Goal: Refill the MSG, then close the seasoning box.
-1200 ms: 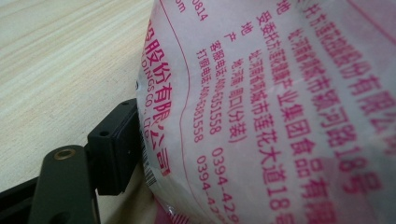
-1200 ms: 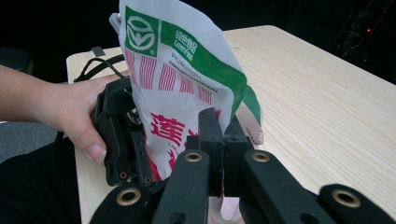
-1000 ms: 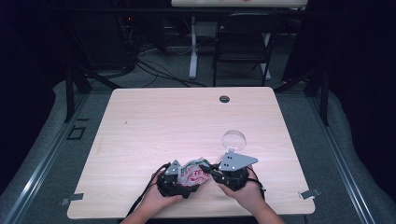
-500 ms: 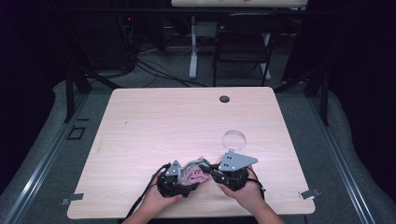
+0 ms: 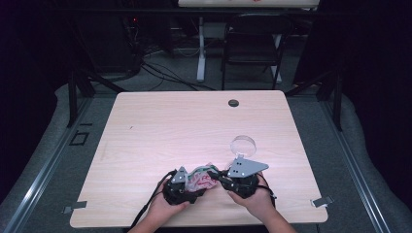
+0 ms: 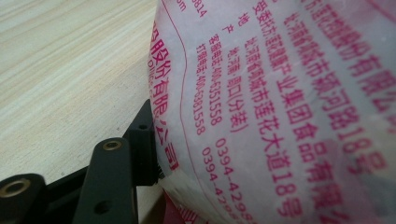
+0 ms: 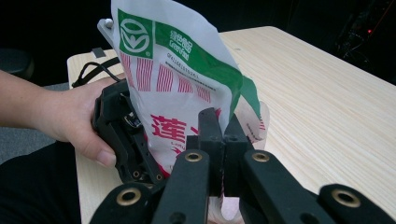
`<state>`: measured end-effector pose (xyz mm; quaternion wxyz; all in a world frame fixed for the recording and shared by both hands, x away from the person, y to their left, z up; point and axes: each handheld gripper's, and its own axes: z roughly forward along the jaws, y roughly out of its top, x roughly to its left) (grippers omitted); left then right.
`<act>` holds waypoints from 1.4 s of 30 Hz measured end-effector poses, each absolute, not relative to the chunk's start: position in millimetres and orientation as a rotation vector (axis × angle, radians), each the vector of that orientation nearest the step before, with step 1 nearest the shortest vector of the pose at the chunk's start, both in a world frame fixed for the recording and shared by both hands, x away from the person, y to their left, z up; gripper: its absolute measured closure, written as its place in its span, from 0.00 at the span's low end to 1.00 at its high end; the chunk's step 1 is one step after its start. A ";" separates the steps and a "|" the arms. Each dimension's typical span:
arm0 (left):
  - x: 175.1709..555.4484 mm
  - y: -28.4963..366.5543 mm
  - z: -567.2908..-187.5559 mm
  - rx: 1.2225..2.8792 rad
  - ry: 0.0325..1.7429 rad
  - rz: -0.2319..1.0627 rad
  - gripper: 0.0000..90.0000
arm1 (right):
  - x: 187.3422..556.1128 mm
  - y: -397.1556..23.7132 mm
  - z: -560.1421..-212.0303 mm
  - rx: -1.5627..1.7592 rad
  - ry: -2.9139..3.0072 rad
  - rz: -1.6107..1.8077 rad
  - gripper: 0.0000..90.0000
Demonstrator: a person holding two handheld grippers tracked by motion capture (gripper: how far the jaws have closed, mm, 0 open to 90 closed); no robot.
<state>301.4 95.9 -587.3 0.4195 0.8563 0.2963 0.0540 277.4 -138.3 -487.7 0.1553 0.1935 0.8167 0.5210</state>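
Observation:
A white plastic bag (image 5: 200, 178) printed in red and green sits crumpled between my two grippers near the table's front edge. My right gripper (image 5: 217, 175) is shut on the bag's lower edge (image 7: 205, 93), its jaws (image 7: 223, 128) pressed together on the film. My left gripper (image 5: 193, 185) faces it from the left, held in a hand (image 7: 70, 116). Its jaws have just been closing, with the bag (image 6: 280, 102) between them. One black finger (image 6: 140, 144) rests against the bag's side; the other is hidden behind the film.
The light wooden table (image 5: 160, 126) stretches away beyond the grippers. A clear round lid or dish (image 5: 242, 144) lies just beyond my right gripper. A black grommet (image 5: 233, 103) sits near the far edge, and a dark chair (image 5: 252, 43) stands past the table.

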 end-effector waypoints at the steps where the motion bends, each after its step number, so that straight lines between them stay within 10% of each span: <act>1: 301.3 96.0 -587.2 2.145 0.742 0.137 0.54 | 277.3 -138.3 -487.7 0.558 2.337 1.493 1.00; 42: 297.8 95.6 -584.1 2.131 0.705 0.212 0.63 | 282.9 -147.4 -487.8 0.591 2.325 1.517 1.00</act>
